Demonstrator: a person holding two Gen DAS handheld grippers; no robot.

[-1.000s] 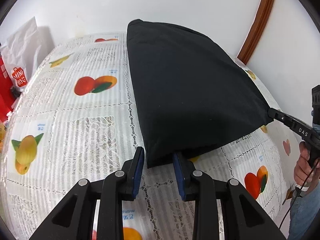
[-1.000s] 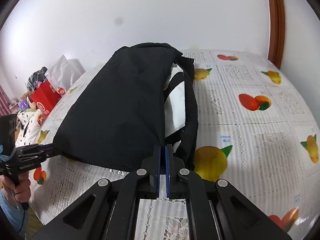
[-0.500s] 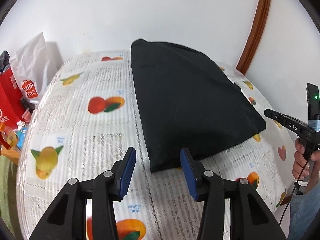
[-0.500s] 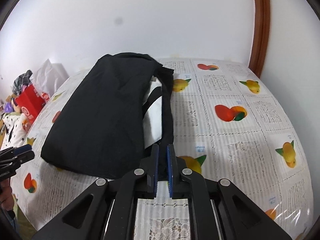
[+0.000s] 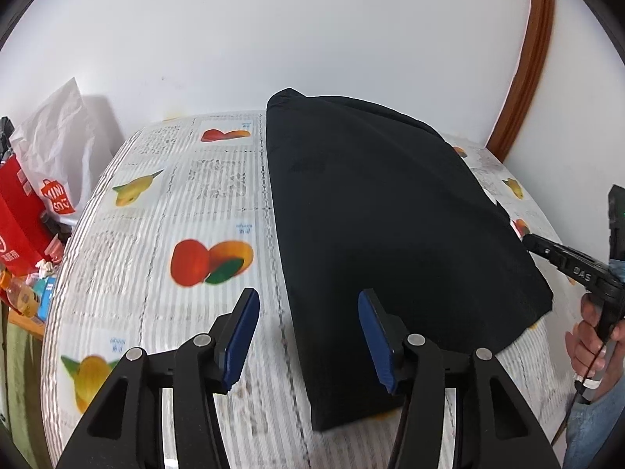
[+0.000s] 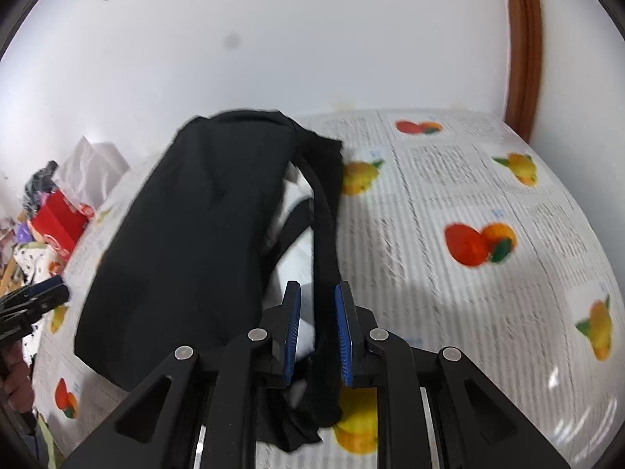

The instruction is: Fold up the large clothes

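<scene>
A black garment point(image 5: 390, 234) lies folded on a table with a fruit-print cloth point(image 5: 203, 211). My left gripper point(image 5: 308, 336) is open and held above its near corner, holding nothing. In the right wrist view the garment point(image 6: 187, 242) shows a white inner part and a black strap edge point(image 6: 324, 234) along its right side. My right gripper point(image 6: 317, 332) is open, its blue pads either side of that black edge. The right gripper also shows at the right edge of the left wrist view point(image 5: 566, 265).
A red bag point(image 5: 19, 215) and a white paper bag point(image 5: 58, 148) stand beyond the table's left edge. A white wall is behind the table. A brown door frame point(image 5: 523, 70) rises at the far right. The table's right half point(image 6: 488, 254) bears only the cloth.
Both grippers have opened and let go of the garment. Both have lifted and pulled back from it. The garment now lies flat on the table.
</scene>
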